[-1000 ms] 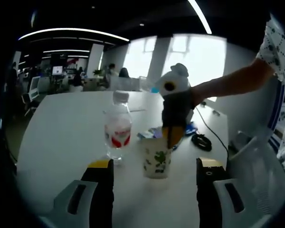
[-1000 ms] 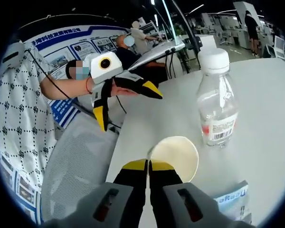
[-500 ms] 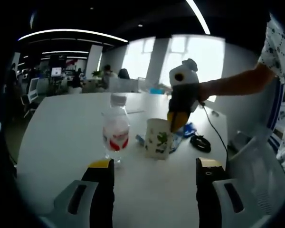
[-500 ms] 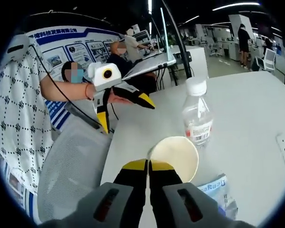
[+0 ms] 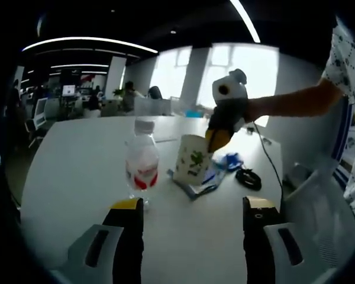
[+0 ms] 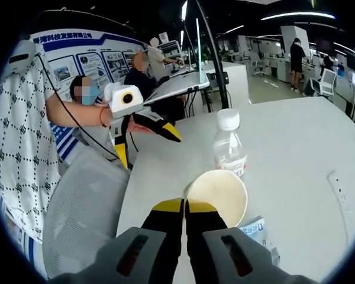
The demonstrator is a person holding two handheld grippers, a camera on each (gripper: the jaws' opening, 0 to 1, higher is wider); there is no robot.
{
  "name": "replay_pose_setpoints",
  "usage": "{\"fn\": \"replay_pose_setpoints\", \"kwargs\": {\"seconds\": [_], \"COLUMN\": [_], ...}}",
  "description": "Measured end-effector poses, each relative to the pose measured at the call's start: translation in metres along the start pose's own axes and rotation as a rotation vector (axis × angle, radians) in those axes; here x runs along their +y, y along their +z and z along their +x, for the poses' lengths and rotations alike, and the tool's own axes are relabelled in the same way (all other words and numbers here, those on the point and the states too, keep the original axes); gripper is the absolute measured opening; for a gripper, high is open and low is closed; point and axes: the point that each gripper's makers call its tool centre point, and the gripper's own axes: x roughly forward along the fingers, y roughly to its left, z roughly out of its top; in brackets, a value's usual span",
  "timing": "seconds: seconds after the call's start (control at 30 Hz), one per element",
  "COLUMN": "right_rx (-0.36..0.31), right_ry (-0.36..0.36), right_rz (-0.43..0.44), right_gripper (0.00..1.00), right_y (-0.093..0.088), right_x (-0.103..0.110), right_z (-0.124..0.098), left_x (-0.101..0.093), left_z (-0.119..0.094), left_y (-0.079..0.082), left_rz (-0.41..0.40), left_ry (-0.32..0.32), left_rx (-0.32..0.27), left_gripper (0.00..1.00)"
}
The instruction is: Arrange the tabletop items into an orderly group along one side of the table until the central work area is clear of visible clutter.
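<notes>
With the right gripper (image 6: pixel 185 207) clenched on the rim of the paper cup (image 5: pixel 190 165) and the left gripper (image 5: pixel 188 208) released, the cup should be kept level and set down gently near the water bottle (image 5: pixel 142 164).

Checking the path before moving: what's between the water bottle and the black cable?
In the left gripper view, the paper cup, held by the right gripper, and a blue packet lie between water bottle and black cable.

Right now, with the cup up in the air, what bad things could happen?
The right gripper pinches the paper cup only by its thin rim, and the cup hangs tilted, so it might slip or crumple. The water bottle stands close beside it, so a swing could knock it over. Setting the cup on the blue packet could leave it wobbly.
</notes>
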Motion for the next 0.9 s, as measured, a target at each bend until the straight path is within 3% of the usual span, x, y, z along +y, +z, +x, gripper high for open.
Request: {"fn": "replay_pose_setpoints", "kwargs": {"seconds": [0.43, 0.9], "right_rx": [0.016, 0.113], "right_ry": [-0.066, -0.102], "right_rz": [-0.041, -0.132], "right_gripper": [0.0, 0.0], "right_y": [0.004, -0.002], "right_x": [-0.014, -0.025], "right_z": [-0.007, -0.001], "left_x": [0.0, -0.001], "left_z": [0.002, 0.003], "left_y": [0.003, 0.004], "left_rz": [0.005, 0.004], "left_ry": [0.001, 0.001], "left_rx": [-0.007, -0.01], "left_gripper": [0.64, 0.62]}}
